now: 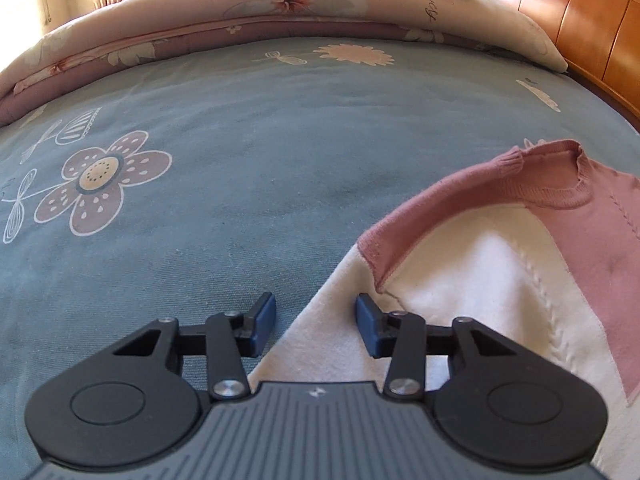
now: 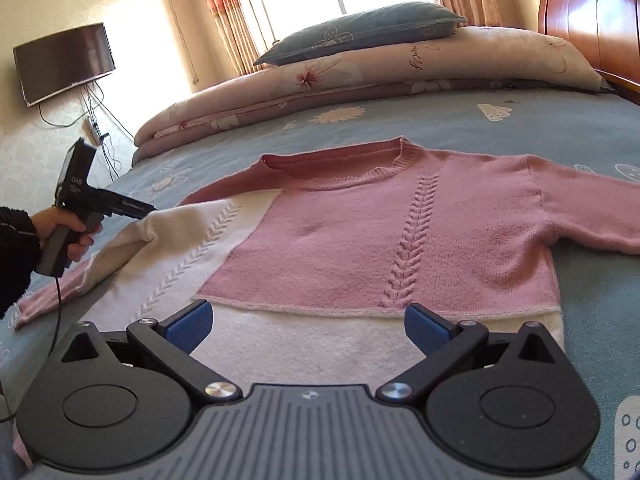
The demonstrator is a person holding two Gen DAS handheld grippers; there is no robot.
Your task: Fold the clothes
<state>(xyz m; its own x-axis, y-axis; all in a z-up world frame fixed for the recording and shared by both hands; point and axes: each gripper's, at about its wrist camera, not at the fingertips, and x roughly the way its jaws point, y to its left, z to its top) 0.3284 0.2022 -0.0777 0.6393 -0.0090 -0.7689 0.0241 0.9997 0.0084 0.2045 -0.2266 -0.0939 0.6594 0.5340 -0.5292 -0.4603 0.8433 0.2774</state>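
Observation:
A pink and white knit sweater (image 2: pixel 360 232) lies front up on the blue flowered bed sheet (image 2: pixel 520 128), its right sleeve stretched out flat. My right gripper (image 2: pixel 308 328) hovers open and wide over the white hem, holding nothing. A hand (image 2: pixel 64 232) holds my left gripper (image 2: pixel 154 210) at the sweater's left shoulder, where the white cloth humps up. In the left wrist view the left gripper (image 1: pixel 316 322) straddles the sweater's (image 1: pixel 480 280) white edge. Its pads stand partly apart, one over the sheet (image 1: pixel 240 160), one over the cloth, with no visible pinch.
A rolled floral quilt (image 2: pixel 320 76) and a blue pillow (image 2: pixel 360 28) lie along the far side of the bed. A wooden headboard (image 2: pixel 592 12) stands at the right. A wall television (image 2: pixel 64 64) and cables hang at the left. Bare sheet spreads left of the sweater.

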